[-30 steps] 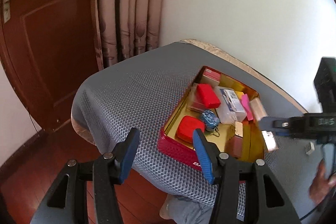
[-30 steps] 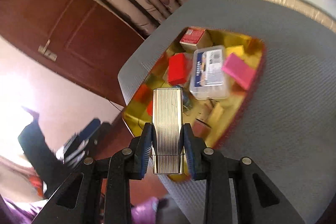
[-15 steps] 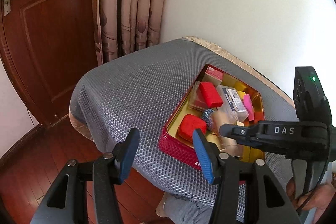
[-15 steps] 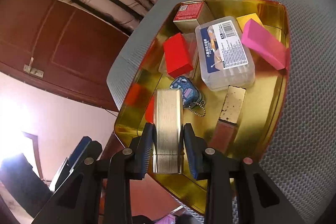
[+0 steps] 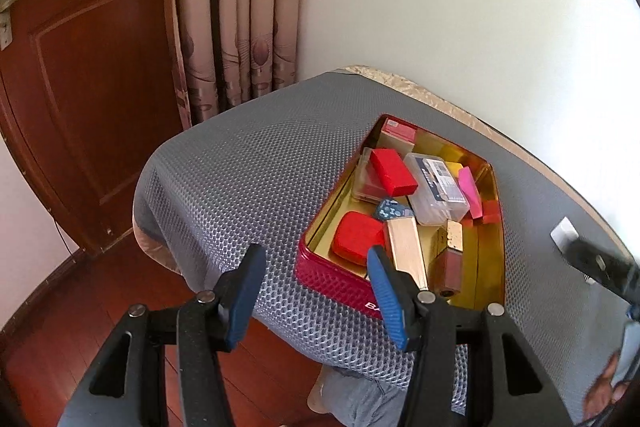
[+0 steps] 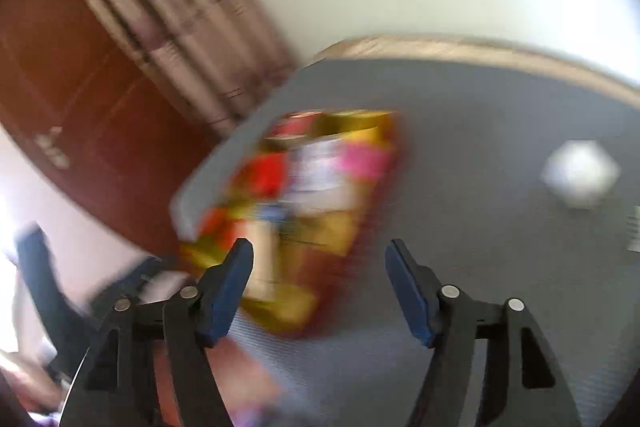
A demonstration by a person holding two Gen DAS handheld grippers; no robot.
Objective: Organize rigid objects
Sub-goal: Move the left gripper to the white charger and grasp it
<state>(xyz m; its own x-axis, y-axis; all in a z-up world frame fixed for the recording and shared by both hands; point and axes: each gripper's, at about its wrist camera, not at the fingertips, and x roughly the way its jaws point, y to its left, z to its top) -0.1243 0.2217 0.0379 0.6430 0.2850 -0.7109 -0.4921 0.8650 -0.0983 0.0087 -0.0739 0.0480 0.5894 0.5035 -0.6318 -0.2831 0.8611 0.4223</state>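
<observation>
A red tin with a gold inside (image 5: 332, 279) sits on the grey mat and holds several small boxes. The ribbed gold case (image 5: 406, 251) lies in its near end beside a red pouch (image 5: 358, 237). A red box (image 5: 392, 171), a clear plastic box (image 5: 438, 187) and a pink block (image 5: 470, 191) lie further back. My left gripper (image 5: 316, 287) is open and empty, hovering over the mat's near edge. My right gripper (image 6: 320, 291) is open and empty; its view is blurred, with the tin (image 6: 304, 195) ahead to the left. Its dark body (image 5: 600, 267) shows in the left wrist view.
A small white object (image 6: 580, 173) lies on the grey mat to the right of the tin; it also shows in the left wrist view (image 5: 562, 231). The mat (image 5: 248, 171) drops off at its near and left edges. A wooden door (image 5: 80, 87) and curtain (image 5: 236, 7) stand behind.
My right gripper let go of the gold case, which now lies in the tin. The gripper opened and pulled back to the right, away from the tin. The left gripper barely moved.
</observation>
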